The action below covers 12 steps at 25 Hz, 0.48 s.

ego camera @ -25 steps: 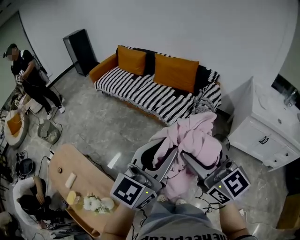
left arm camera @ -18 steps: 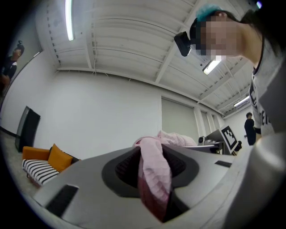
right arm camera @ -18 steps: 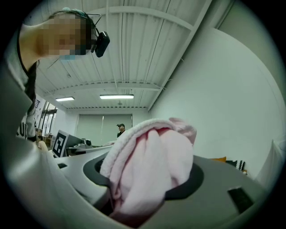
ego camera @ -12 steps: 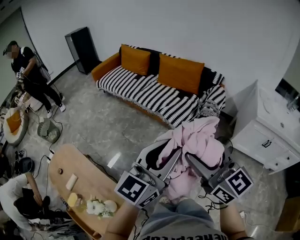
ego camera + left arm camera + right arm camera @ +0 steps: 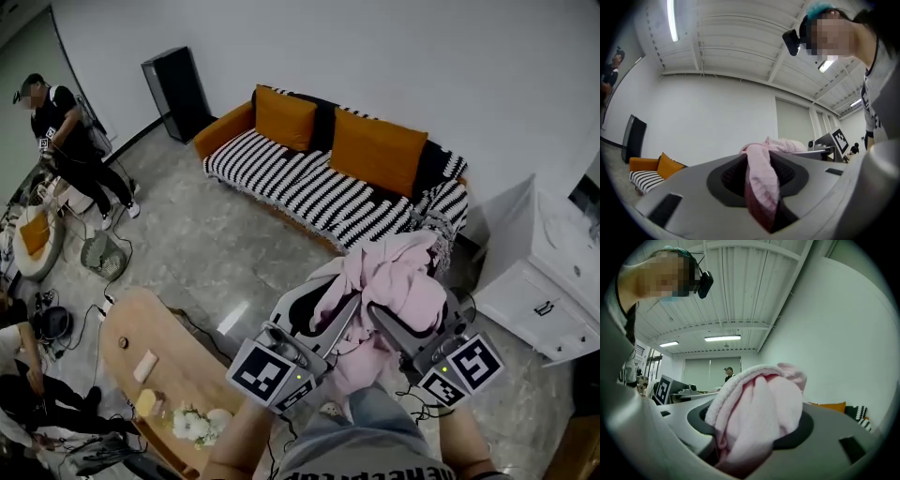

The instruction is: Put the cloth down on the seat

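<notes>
Pink cloth pinched between both grippers' fingers.

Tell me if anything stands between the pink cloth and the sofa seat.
Nothing visible does. The left gripper and right gripper hold the pink cloth up, and only floor lies between it and the striped sofa seat.
</notes>
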Tool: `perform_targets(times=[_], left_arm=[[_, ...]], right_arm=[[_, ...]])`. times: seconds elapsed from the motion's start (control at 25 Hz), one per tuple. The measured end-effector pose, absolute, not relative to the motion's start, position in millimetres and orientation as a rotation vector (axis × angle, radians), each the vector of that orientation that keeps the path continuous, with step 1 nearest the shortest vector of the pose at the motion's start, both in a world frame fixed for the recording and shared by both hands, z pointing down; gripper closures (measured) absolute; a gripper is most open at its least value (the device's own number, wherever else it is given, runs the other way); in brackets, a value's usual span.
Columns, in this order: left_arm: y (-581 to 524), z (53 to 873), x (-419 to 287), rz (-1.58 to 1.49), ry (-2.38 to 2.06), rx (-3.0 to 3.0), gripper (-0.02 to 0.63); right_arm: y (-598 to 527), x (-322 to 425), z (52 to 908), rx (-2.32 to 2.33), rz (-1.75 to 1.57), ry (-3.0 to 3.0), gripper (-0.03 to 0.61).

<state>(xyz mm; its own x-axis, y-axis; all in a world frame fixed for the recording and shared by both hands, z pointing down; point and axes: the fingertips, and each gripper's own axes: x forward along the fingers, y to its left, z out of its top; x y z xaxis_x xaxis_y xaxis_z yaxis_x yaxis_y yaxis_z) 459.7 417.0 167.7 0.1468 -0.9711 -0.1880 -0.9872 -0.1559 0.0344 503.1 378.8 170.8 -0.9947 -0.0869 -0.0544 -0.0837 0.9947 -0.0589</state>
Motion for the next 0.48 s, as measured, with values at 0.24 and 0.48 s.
perform_targets(times=[0.24,0.48], left_arm=[[366.8,160.1,430.2,0.24,2.009,-2.265,0.462],[310.9,156.8,412.4,0.243,2.045,-2.245,0.462]], right_arm=[[327.3,472.4,163.8,-0.084,-0.076,3.072,0.259],[270.9,453.7,159.3,-0.041,-0.061,3.079,0.259]])
